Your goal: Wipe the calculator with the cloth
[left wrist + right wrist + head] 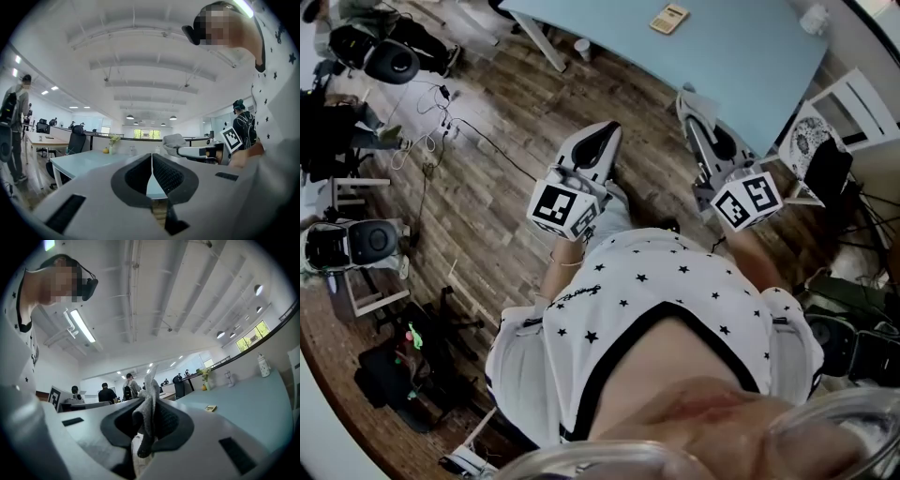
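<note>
Inside right tool, grey cloth.

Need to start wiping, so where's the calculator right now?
The calculator lies on the blue table, top of the head view, beyond the right claw.

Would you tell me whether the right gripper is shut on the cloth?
Shut on it: the right gripper pinches the bunched grey cloth between its jaws.
</note>
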Motion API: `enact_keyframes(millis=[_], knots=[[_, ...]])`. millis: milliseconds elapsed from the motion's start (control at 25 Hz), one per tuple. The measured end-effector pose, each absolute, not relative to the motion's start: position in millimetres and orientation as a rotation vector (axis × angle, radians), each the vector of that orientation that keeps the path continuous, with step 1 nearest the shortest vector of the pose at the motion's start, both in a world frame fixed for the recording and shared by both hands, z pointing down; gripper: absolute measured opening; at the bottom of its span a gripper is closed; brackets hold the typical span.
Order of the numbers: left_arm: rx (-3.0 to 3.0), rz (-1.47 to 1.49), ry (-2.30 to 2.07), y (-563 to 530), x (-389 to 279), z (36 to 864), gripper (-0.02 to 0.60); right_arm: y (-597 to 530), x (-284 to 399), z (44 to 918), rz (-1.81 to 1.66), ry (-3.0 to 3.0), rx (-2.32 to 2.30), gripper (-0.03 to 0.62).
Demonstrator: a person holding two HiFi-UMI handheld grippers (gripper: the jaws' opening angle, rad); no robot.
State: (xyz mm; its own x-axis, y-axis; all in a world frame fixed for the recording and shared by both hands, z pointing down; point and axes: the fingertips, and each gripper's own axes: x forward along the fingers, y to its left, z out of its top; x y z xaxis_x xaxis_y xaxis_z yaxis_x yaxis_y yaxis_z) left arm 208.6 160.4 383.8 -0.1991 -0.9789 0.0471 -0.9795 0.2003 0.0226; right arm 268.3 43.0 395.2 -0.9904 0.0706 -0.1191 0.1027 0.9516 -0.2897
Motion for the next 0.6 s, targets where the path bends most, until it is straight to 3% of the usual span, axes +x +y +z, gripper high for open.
enact_keyframes(millis=[600], knots=[[2.081,0.022,-2.285,148.3,105.8,383.6,0.032,39.7,182.7,398.3,-0.47,3.038,-0.063,0.043]])
